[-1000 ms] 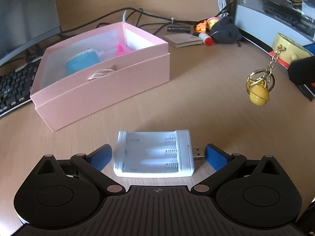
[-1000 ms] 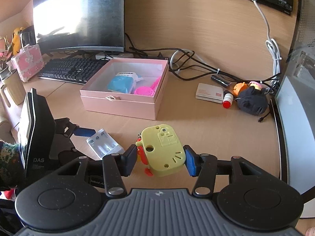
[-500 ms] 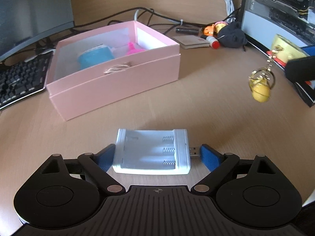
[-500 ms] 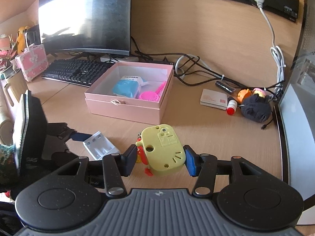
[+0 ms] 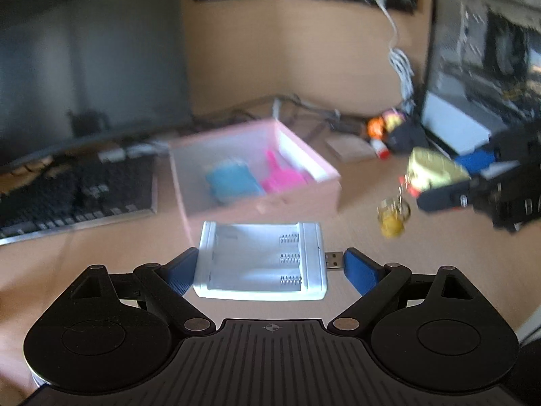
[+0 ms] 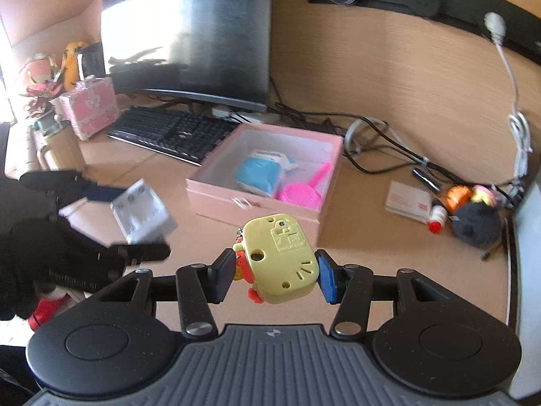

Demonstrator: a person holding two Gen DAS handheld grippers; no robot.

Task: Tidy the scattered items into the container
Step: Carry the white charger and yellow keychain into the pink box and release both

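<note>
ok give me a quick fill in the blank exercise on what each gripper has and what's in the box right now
1. The left gripper is shut on a white battery ____ with a USB plug.
2. The right gripper is shut on a ____ toy whose keychain ball dangles below it.
3. The open box the items go into is ____ in colour.
4. Inside the box, beside the blue item, lies a ____ scoop.

Missing words: charger; yellow; pink; pink

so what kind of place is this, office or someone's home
Most likely a home computer desk: a monitor and black keyboard sit on a wooden desk, with a PC tower at the side and toys and trinkets around.
</note>
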